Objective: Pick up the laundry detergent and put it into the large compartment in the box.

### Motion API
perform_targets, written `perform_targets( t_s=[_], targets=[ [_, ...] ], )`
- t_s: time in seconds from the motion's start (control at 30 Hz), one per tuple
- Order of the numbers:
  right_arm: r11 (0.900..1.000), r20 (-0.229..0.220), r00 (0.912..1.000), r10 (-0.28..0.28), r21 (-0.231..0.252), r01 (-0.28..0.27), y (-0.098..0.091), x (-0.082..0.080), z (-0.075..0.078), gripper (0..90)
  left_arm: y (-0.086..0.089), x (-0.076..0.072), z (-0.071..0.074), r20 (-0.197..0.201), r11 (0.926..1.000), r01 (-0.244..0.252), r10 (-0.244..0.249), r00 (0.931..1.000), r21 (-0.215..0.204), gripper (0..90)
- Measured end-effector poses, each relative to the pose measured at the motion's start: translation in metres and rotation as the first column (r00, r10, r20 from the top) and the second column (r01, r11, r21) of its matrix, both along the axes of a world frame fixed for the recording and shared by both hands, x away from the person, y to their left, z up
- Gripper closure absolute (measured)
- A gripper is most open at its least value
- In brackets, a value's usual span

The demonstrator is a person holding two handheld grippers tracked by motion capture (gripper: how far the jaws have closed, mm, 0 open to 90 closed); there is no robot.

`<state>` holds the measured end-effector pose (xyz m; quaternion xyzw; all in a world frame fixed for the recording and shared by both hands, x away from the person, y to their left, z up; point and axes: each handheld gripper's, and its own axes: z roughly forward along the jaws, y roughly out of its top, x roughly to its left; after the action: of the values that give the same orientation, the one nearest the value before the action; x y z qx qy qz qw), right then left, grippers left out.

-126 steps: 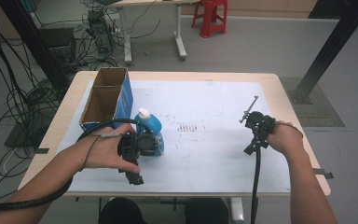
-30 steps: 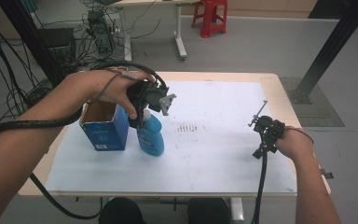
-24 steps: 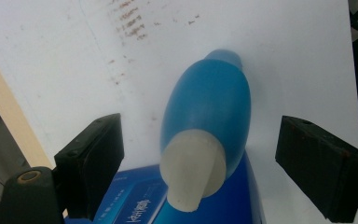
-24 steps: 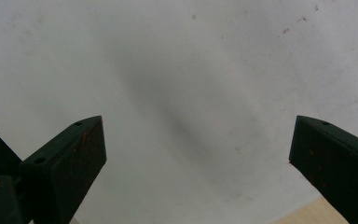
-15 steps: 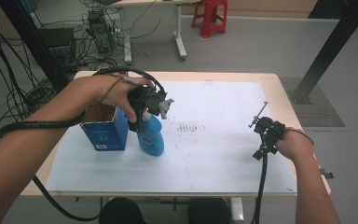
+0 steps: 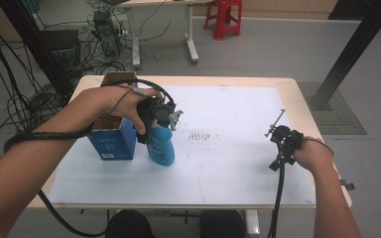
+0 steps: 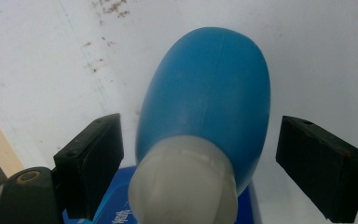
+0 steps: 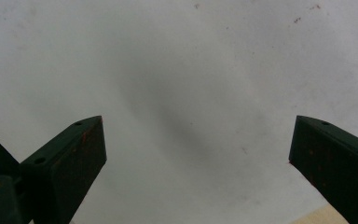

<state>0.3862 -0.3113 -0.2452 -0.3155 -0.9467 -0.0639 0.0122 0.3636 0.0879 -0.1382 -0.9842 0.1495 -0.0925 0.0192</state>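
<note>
One blue bottle (image 6: 160, 147) stood upright on the bench (image 6: 238, 163), with the left gripper (image 6: 155, 115) directly above its white cap (image 7: 182, 182).

Two black fingers (image 7: 92, 161) of the left gripper were spread wide, one on each side of the cap, with clear gaps and no contact; the bottle's long axis ran straight down from between them to the white bench top. A blue carton (image 6: 110, 143) stood just beside the bottle, on its left in the high view, and touched or nearly touched it. The left hand (image 6: 114, 105) was much the nearer; the right gripper (image 6: 282, 140) rested well apart near the bench's right edge, its fingers (image 8: 70, 163) also spread over bare bench. From above, the hand and gripper hid the cap and neck. Whether the cap bore a spout or trigger could not be made out.
</note>
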Motion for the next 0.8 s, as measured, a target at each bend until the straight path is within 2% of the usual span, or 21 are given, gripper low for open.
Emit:
perform_targets(
  t_s=[0.2,0.53,0.8],
  targets=[
    [1.0,-0.004,1.0,-0.002,-0.001,0.002,-0.0003,-0.0001,-0.0019,3.4,-0.001,0.0025,-0.0054,-0.01,1.0,-0.008,0.008,0.9999,0.003,15.3],
    [1.0,-0.001,1.0,-0.003,0.0,0.003,-0.0008,-0.0002,-0.0018,3.3,-0.0015,0.0022,-0.0063,-0.013,0.9995,-0.028,0.028,0.9995,0.012,14.5],
    [1.0,0.001,1.0,0.005,0.0,-0.005,-0.0004,0.0002,-0.0013,3.4,-0.0019,0.0014,-0.0055,-0.014,0.9997,-0.023,0.023,0.9996,0.008,14.6]
  ],
)
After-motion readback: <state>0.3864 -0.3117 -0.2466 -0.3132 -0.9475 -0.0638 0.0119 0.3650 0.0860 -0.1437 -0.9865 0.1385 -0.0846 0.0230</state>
